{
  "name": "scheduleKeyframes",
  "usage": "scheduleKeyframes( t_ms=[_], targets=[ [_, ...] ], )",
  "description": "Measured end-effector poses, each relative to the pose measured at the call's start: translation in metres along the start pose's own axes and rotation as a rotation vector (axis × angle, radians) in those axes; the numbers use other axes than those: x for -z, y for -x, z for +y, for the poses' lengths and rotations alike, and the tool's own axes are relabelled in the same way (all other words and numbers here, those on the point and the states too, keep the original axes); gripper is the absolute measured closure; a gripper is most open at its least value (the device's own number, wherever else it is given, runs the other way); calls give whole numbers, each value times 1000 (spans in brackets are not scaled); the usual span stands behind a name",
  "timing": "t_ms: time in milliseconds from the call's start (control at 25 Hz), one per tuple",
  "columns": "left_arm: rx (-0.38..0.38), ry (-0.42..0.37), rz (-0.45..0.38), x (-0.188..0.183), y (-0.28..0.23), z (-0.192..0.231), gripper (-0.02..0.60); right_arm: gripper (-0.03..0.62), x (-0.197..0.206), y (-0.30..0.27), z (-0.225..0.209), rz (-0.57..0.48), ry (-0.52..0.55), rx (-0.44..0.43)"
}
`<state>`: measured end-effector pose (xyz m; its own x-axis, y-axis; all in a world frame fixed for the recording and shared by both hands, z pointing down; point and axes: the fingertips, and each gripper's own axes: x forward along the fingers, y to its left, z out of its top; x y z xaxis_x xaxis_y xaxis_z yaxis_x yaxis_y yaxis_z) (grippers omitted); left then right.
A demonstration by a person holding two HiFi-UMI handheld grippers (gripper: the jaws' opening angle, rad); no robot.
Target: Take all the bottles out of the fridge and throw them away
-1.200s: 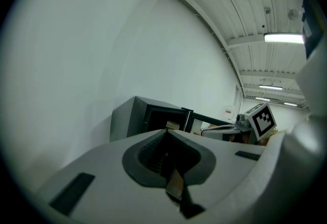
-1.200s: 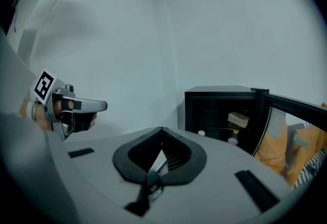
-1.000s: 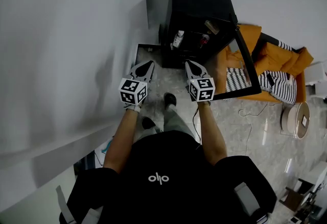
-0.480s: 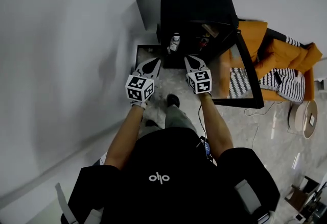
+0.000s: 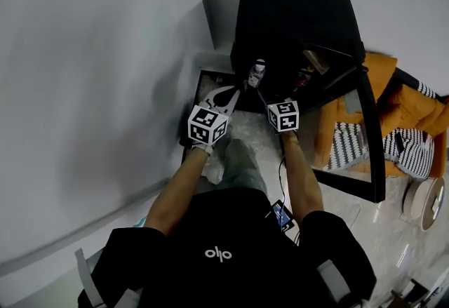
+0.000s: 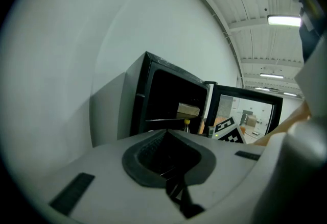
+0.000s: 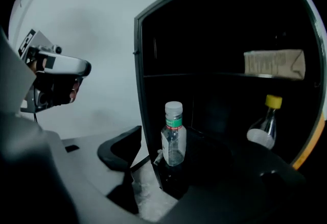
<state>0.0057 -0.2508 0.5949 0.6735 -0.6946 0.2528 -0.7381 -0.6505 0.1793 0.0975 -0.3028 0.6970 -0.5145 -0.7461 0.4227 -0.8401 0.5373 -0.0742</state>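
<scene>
Person stands facing a black fridge (image 5: 295, 19) that sits on the floor against a white wall (image 5: 91, 54). Its glass door (image 5: 370, 138) is swung open to the right.

Left gripper (image 5: 226, 96): jaws fully closed, nothing in them. It is held just in front of the fridge's left front corner, outside the cabinet.

Right gripper (image 5: 269, 97): jaws have just been opening and now stand wide, with nothing gripped. It is aimed into the lower compartment.

Clear bottle (image 7: 173, 133) with a white cap and green neck band stands upright at the front left edge of the lower compartment. In the right gripper view it shows in the gap between the jaws, and the pads are clear of it.

Second bottle (image 7: 264, 127), with a yellow cap, is tilted and sits further right in the same compartment, well apart from the first.

Brown packet (image 7: 274, 63) lies on the upper shelf.

Beyond the door: orange couch (image 5: 393, 99) with a striped cloth (image 5: 351, 145) on it.
</scene>
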Motion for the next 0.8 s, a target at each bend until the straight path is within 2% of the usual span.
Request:
scheduleKeyframes(
  t_ms=[120, 280, 480, 640, 800],
  targets=[
    [-2, -9, 1, 23, -16, 13, 580, 281, 24, -36, -10, 16, 26, -25],
    [-7, -16, -7, 47, -28, 26, 580, 238, 51, -72, -23, 34, 56, -36],
    [-15, -31, -16, 67, -35, 44, 580, 227, 63, -108, -35, 38, 70, -50],
    [-21, -32, -27, 79, -33, 53, 580, 227, 57, -129, -30, 27, 121, -100],
    [-31, -34, -35, 87, -25, 60, 580, 258, 60, -141, -27, 43, 156, -84]
  ],
)
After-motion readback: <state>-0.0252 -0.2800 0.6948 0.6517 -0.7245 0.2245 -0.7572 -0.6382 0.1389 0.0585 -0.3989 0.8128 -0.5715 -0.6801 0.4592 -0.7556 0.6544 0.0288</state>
